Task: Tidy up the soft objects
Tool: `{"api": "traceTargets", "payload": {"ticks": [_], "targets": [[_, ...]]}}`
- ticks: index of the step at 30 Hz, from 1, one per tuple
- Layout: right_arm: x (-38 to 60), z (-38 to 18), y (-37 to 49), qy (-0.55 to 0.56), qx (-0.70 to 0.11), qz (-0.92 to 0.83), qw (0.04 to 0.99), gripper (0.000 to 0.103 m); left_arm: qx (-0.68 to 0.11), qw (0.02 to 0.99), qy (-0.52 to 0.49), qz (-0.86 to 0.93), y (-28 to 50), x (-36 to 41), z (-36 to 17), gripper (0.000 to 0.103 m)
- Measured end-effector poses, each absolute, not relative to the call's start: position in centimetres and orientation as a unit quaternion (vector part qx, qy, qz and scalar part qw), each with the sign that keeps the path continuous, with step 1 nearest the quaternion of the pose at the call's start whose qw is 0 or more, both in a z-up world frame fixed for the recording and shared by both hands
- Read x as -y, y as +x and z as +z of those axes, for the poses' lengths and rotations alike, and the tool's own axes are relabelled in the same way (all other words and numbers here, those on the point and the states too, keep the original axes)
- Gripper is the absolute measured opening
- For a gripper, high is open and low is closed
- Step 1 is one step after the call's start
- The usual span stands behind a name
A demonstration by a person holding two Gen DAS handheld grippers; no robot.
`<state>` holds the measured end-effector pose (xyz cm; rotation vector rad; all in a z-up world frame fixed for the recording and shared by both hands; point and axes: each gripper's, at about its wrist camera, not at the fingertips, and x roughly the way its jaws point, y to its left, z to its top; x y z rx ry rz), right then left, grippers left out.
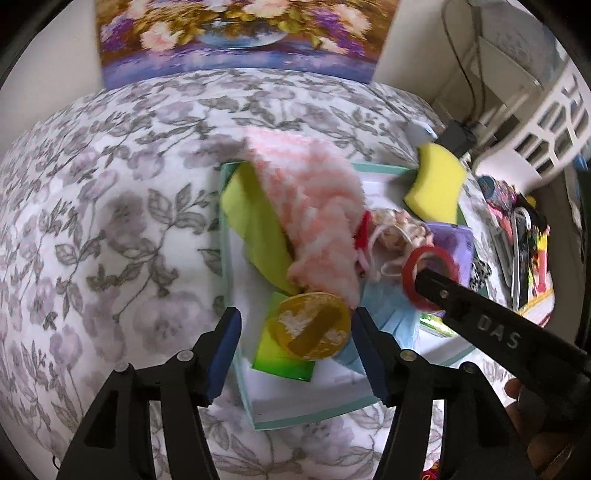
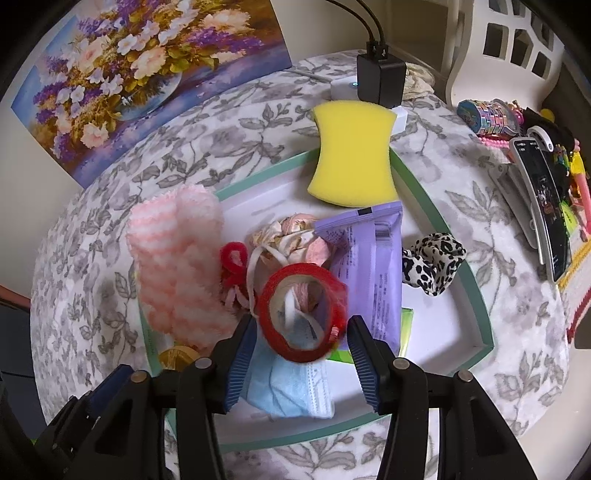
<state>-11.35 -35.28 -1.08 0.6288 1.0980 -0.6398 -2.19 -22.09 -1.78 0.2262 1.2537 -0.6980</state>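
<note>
Blue mask (image 2: 291, 391) partly under red ring (image 2: 303, 314), painting (image 1: 240, 33) cropped

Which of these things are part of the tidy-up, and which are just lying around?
Job:
tray
pink cloth
yellow sponge
blue mask
red ring between the right tongs
leopard scrunchie
purple packet

Lying about:
painting
charger
phone
basket
</note>
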Motion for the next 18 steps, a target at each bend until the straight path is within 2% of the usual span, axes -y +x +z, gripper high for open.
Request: {"api": "traceTargets", "payload": {"ticks": [1,6,8,9,13,18], "targets": [[35.2,-1.0,-11.4,0.289,-0.503,-0.293,0.760,0.059,-0.575,0.749,0.098,-0.314,-2.0,21.8,-1.8,0.074],[34.6,-0.6,-11.2,0.281,-0.501,-0.289,0.766,0.068,-0.582,0.757,0.062,-0.290,-0.6,19.9,-1.7,0.075],[34.4,-0.6,-11.1,0.278,-0.501,-0.288,0.768,0.072,-0.579,0.764,0.056,-0.277,-0.3,19.3,-1.6,0.090],[34.3,-0.5,-11.1,0.276,-0.501,-0.286,0.769,0.072,-0.577,0.770,0.055,-0.267,0.0,18.9,-1.6,0.092],[33.6,-0.6,-11.0,0.264,-0.504,-0.283,0.772,0.081,-0.569,0.789,0.047,-0.227,0.8,17.3,-1.7,0.094],[32.5,-1.1,-11.3,0.242,-0.515,-0.282,0.772,0.084,-0.570,0.800,0.054,-0.182,1.7,15.4,-2.2,0.094]]}}
